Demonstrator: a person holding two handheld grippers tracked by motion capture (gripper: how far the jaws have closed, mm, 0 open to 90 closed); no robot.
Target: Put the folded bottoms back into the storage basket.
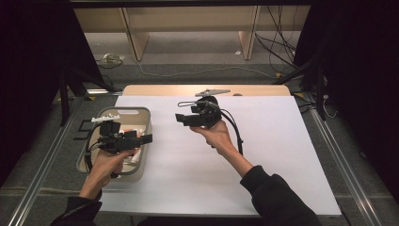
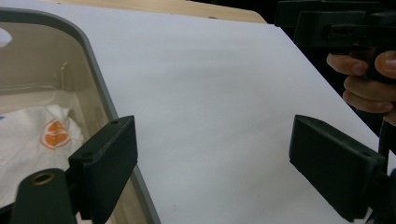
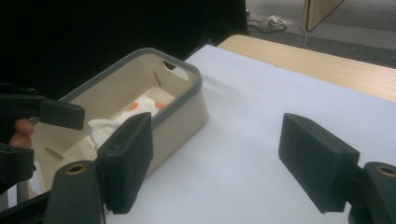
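A: What carries the objects in the high view?

B: A desk under a white sheet, with a strip of bare wood along its far edge. A beige bin with a grey rim stands at the left edge, nearer the front corner than the far one.

A: What does the bin hold?

B: White packets with orange marks, lying on its floor (their print is too blurred to read).

A: Where is the left gripper?

B: The left gripper is held above the bin, jaws pointing toward the middle of the desk. In the left gripper view the jaws stand wide apart with nothing between them; one jaw overlaps the bin's rim, the other sits over bare sheet.

A: And the right gripper?

B: The right gripper is held over the middle of the desk toward the far edge, jaws pointing left at the bin. In the right gripper view its jaws are likewise spread and empty, the bin ahead of them and well apart.

A: Do the two grippers touch?

B: No; bare sheet lies between them.
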